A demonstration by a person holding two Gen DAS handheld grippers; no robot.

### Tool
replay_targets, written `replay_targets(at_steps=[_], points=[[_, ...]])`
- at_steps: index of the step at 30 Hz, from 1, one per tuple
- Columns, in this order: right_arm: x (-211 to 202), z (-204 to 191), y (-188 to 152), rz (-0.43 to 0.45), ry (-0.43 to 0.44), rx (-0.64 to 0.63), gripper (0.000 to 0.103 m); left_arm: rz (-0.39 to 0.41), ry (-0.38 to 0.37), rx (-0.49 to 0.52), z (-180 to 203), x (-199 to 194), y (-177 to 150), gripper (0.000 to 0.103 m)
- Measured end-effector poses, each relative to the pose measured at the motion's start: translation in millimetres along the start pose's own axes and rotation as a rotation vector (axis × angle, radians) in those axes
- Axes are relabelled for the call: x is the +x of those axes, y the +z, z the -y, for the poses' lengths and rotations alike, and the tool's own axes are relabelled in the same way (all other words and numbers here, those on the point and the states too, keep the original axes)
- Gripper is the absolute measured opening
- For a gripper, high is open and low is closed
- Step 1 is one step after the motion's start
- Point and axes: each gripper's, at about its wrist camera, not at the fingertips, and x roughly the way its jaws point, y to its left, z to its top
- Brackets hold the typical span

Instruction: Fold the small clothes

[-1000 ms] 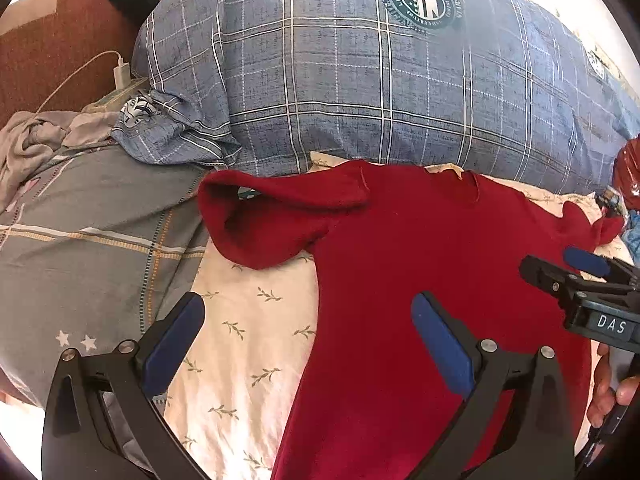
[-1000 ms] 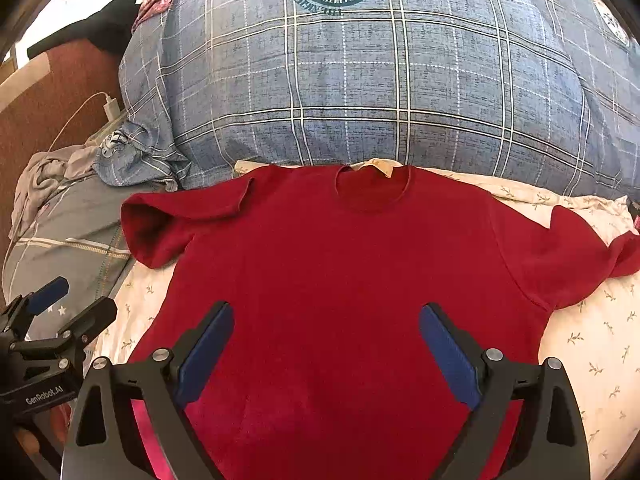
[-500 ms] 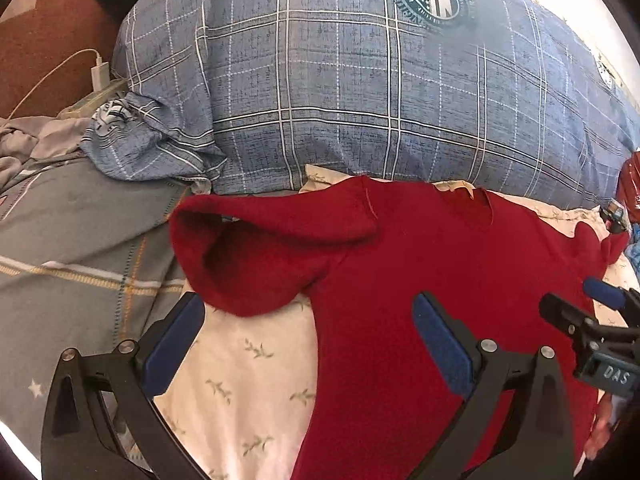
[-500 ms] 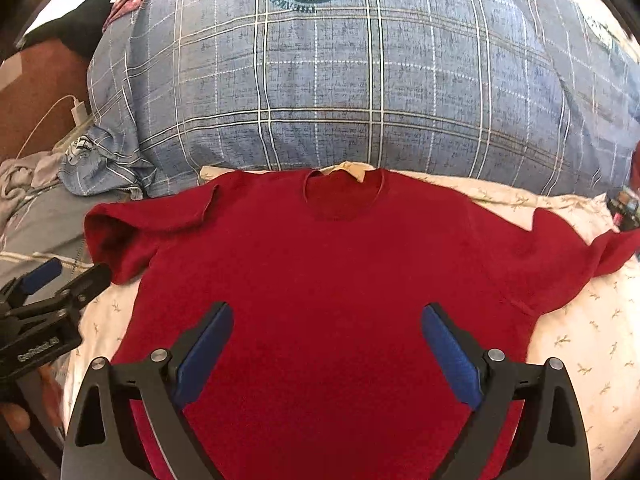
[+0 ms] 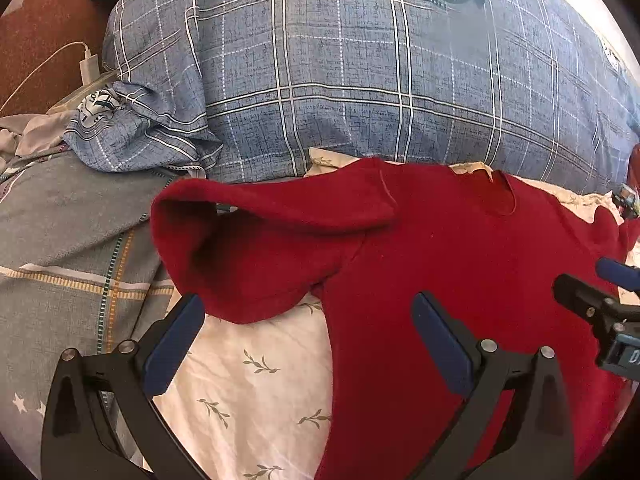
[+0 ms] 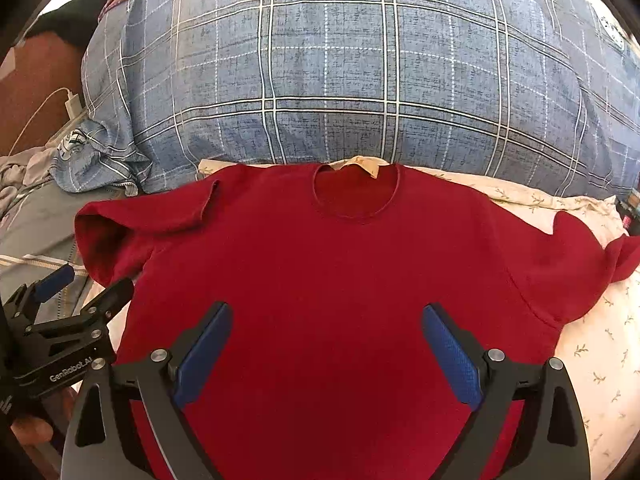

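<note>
A red short-sleeved shirt [image 6: 340,272] lies flat, front up, on a white leaf-print sheet [image 5: 256,372], its collar toward the big pillow. It also shows in the left wrist view [image 5: 460,264]. Its left sleeve [image 5: 256,248] lies open-mouthed, just beyond my left gripper [image 5: 306,320], which is open and empty above the sheet at the shirt's left side. My right gripper [image 6: 326,328] is open and empty above the shirt's chest. Each gripper shows at the edge of the other view, the left [image 6: 76,300] and the right [image 5: 600,288].
A large blue plaid pillow [image 6: 360,80] lies behind the shirt. A grey patterned blanket [image 5: 68,240] lies to the left, with crumpled cloth [image 5: 24,140] and a white charger with cable [image 5: 88,68] by a brown headboard [image 5: 44,32].
Both grippers have moved forward toward the pillow. The left sleeve now sits closer to my left gripper. The shirt has not moved.
</note>
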Motion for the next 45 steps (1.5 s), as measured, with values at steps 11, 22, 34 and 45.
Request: replay_targets(at_steps=[11,22,34,45], points=[[10,-6,1,-0.019,0.004,-0.002,0.096,-0.004,0.003,0.012,2,3,0,0.103],[17,-12,2,-0.041,0.02,-0.004,0.096,-0.014,0.016,-0.013,-7,7,0,0.103],[52,-48,25,-0.07,0.173,-0.009,0.081,-0.014,0.125,-0.099,-58,8,9,0.103],[106,-104,57,-0.106,0.25,0.011,0.078,-0.06,0.179,-0.186,-93,27,9,0.103]])
